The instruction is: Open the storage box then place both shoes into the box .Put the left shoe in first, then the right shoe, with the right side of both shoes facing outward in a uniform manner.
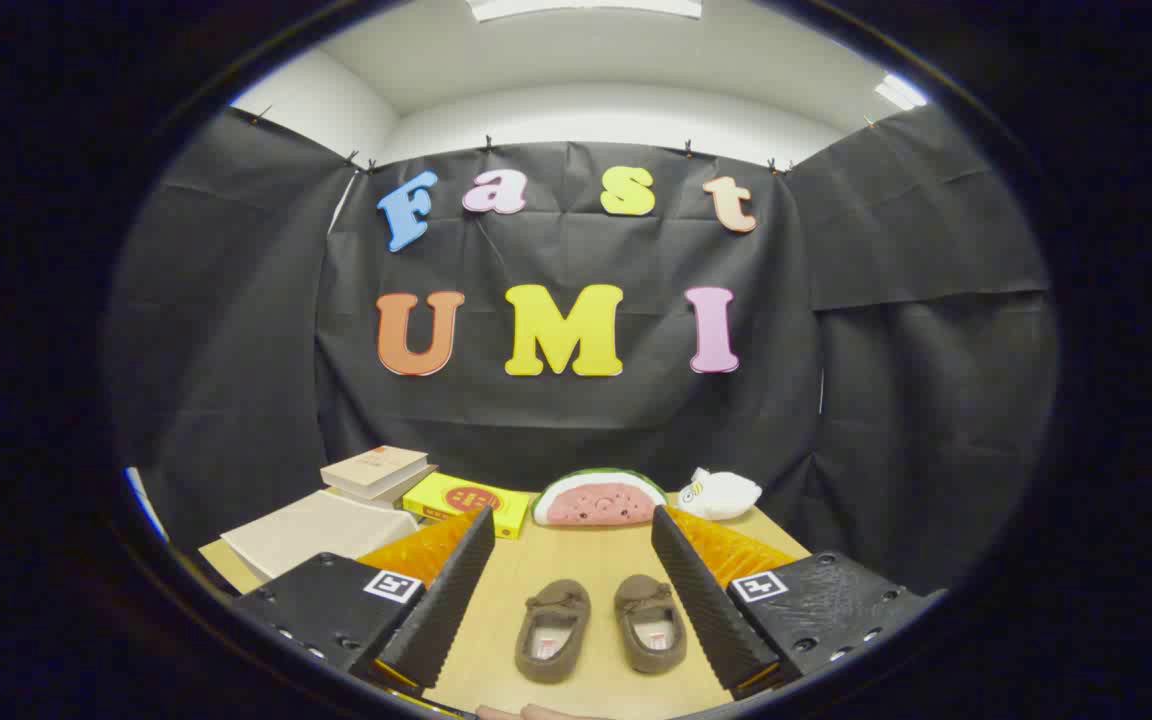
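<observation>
Two brown slippers lie side by side on the wooden table (591, 560), toes pointing away from me. One slipper (553, 630) is nearer the left finger and the other slipper (651, 622) is nearer the right finger. My gripper (571, 514) is open, its fingers spread wide on either side of the pair and touching neither shoe. A pale, flat-topped storage box (321, 530) sits beyond the left finger, and its lid looks closed.
Behind the storage box is a stack of books (378, 471), with a yellow carton (466, 500) beside it. A watermelon-slice plush (599, 498) and a white plush toy (721, 493) sit at the table's back edge. A bit of a hand (536, 712) shows below the shoes.
</observation>
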